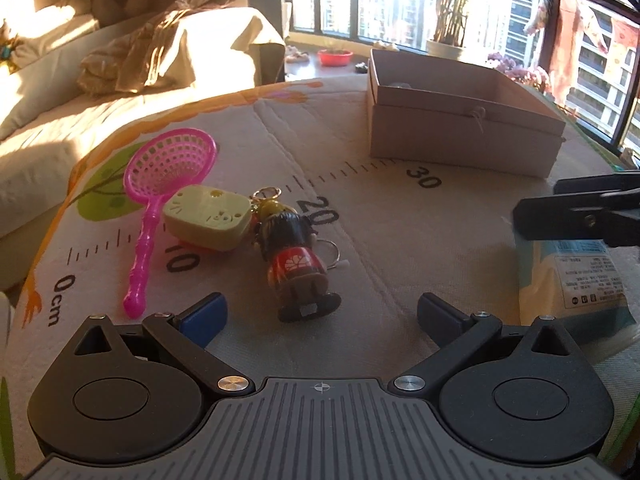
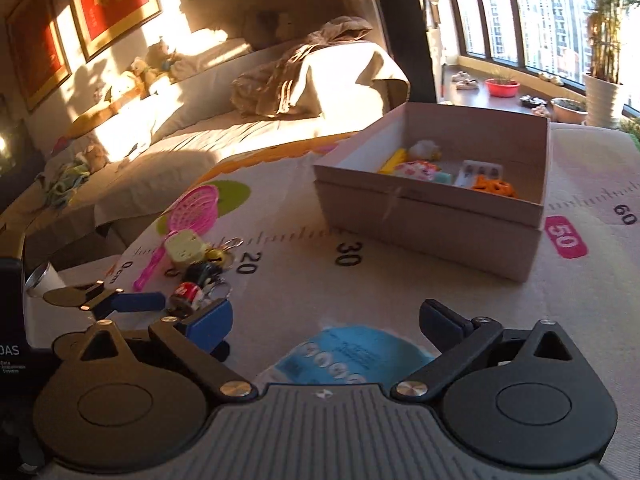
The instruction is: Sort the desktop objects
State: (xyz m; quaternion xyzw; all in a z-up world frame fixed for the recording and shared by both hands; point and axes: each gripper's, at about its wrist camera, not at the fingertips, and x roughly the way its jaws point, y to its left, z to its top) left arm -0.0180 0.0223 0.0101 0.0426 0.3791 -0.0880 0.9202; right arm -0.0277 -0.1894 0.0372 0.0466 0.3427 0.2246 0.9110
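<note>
My left gripper is open and empty, its jaws either side of the feet of a doll keychain with black hair and a red body. A pale green toy box and a pink toy strainer lie left of the doll. A cardboard box stands beyond. My right gripper is open above a blue and white packet. The box holds several small toys. The doll, green toy and strainer sit at the left.
The objects lie on a mat with a printed ruler. A sofa with blankets is behind at the left. Windows and potted plants stand at the back. The packet and right gripper's finger show at the right.
</note>
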